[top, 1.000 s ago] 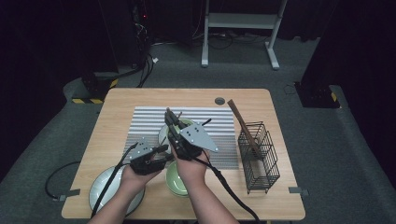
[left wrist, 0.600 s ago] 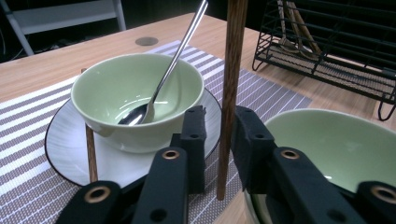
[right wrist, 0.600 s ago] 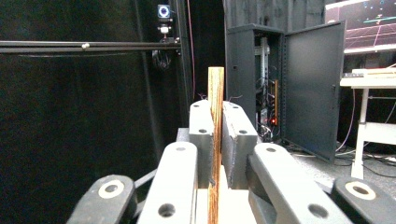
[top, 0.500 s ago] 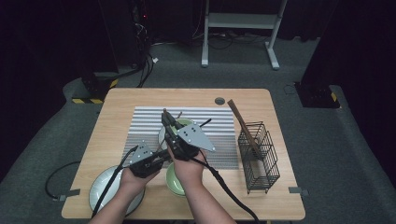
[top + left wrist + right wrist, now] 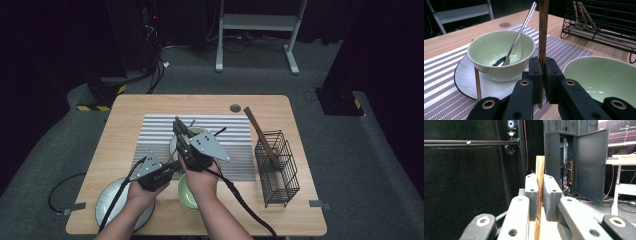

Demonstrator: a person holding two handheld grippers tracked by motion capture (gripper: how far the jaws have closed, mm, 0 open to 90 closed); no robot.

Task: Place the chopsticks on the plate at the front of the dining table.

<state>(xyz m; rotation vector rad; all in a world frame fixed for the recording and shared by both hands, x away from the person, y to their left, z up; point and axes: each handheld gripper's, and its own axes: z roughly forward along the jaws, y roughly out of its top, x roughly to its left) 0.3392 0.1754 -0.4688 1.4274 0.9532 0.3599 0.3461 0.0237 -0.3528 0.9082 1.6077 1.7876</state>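
My left gripper (image 5: 543, 67) is shut on a brown wooden chopstick (image 5: 543, 30) that stands upright; its jaws have just been closing on it. In the high view, my left gripper (image 5: 172, 167) lies low in front of the green bowl (image 5: 197, 132), and my right gripper (image 5: 178, 125) is raised above it. My right gripper (image 5: 540, 180) is shut on a wooden chopstick (image 5: 540, 165) and faces the dark room. The bowl (image 5: 499, 50) holds a metal spoon (image 5: 521, 27) and sits on a white plate (image 5: 464, 80). A second wooden stick (image 5: 477, 82) stands by the bowl.
A second green bowl (image 5: 187, 192) (image 5: 604, 75) sits near the table's front edge, under my right hand. A white plate (image 5: 112, 200) lies at the front left. A black wire basket (image 5: 277, 165) with a wooden utensil (image 5: 257, 130) stands at the right. A striped placemat (image 5: 160, 130) covers the table's middle.
Both hands stay nearly where they were. The right gripper has shifted slightly left above the bowl.
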